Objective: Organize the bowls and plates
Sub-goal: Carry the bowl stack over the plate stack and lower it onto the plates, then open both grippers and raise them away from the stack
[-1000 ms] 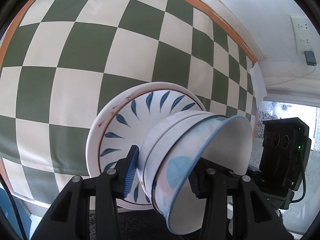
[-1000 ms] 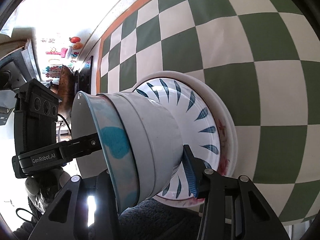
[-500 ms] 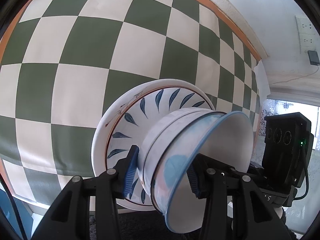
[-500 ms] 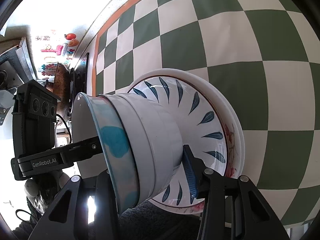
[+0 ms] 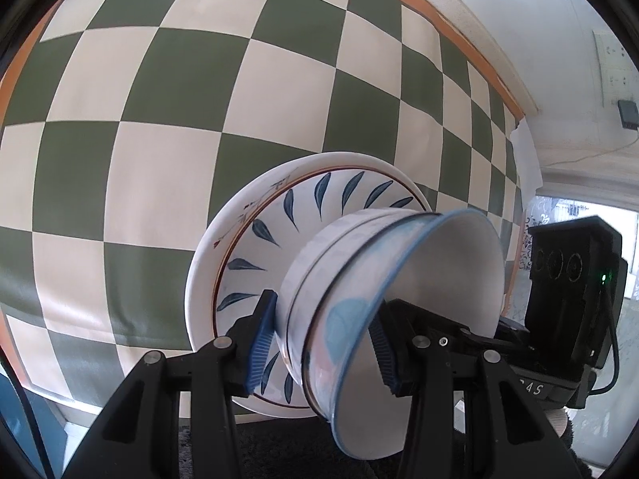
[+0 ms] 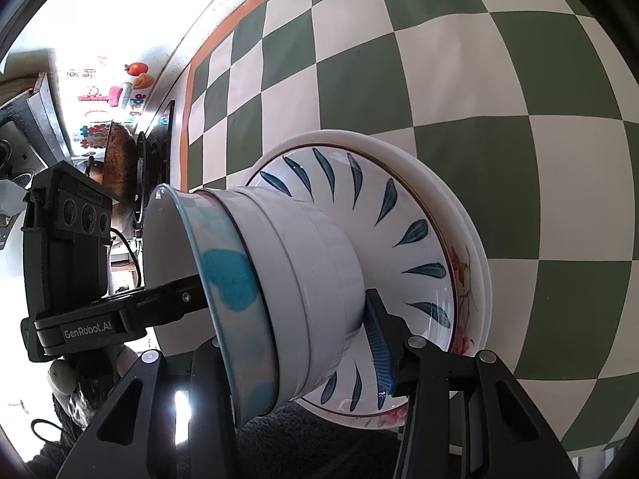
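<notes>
Nearest the lens in each wrist view, the black two-finger tongs with ribbed blue pads are clenched across a nested stack of glazed ceramic bowls [image 5: 359, 299]. The left gripper [image 5: 323, 343] has one pad [image 5: 261, 343] against the white outer wall and the other inside the topmost bowl; the right gripper [image 6: 303, 343] straddles the opposite side, with one pad [image 6: 379, 343] visible on the outer wall and its other finger hidden behind the rim.

The topmost bowl, white with a blue rim and turquoise blotches [image 6: 223, 279], sits inside plain white bowls. The stack stands in the centre of a white plate painted with dark blue leaf strokes [image 5: 287, 215], which rests on a larger white plate with a red floral edge [image 6: 471, 263].

Beyond lies the green-and-cream checked tablecloth with orange border [image 5: 159, 99]; the plates appear close to it, though contact cannot be confirmed.

Handling, as judged: the load is rigid, heavy, brittle and glaze-slick. The rim-and-wall hold on opposite sides suits the bowls; the plates beneath are unheld and could slide if tilted.
</notes>
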{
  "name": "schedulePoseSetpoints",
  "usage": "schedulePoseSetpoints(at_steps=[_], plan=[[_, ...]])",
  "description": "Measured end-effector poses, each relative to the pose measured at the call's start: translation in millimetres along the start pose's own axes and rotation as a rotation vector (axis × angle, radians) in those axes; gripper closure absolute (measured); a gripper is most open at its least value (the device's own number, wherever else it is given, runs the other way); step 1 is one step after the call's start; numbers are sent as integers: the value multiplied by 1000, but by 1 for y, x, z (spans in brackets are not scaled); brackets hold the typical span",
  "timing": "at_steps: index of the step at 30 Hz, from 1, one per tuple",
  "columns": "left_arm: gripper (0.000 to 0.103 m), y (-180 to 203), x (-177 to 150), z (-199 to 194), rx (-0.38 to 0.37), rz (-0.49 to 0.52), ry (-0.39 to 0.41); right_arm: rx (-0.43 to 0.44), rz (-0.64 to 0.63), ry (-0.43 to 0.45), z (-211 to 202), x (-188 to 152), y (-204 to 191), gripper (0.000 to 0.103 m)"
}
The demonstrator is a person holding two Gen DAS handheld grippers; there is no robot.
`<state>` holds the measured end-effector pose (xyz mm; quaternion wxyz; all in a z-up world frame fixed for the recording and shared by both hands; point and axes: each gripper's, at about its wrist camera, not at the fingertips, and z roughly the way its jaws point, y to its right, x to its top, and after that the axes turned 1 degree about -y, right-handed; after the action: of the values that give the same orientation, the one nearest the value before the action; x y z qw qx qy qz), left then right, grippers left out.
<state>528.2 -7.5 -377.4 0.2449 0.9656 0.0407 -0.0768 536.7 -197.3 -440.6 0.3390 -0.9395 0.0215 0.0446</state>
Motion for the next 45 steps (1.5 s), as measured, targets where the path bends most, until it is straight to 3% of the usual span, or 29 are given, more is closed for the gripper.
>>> schedulePoseSetpoints(at_steps=[12, 18, 26, 29, 31, 34, 36, 40, 45], plan=[[62, 11, -11, -25, 66, 55, 75, -89, -10, 17, -8, -7, -8, 53], [62, 22, -26, -47, 131, 110, 160, -174, -64, 68, -25, -18, -28, 53], [59, 41, -61, -93, 267, 209, 323, -366, -152, 252, -77, -58, -76, 53], [59, 47, -74, -106, 310, 224, 365, -384, -162, 318, -101, -76, -90, 52], [59, 52, -85, -114, 337, 247, 398, -392, -168, 354, -114, -89, -102, 44], [37, 58, -99, -125, 348, 266, 453, -393, -180, 407, -128, -105, -116, 25], [12, 62, -109, -133, 357, 272, 503, -419, -193, 446, -136, -115, -124, 18], [3, 69, -129, -147, 387, 263, 601, -484, -220, 518, -149, -135, -133, 9], [2, 83, -163, -161, 393, 263, 687, -522, -227, 629, -177, -171, -139, 5]])
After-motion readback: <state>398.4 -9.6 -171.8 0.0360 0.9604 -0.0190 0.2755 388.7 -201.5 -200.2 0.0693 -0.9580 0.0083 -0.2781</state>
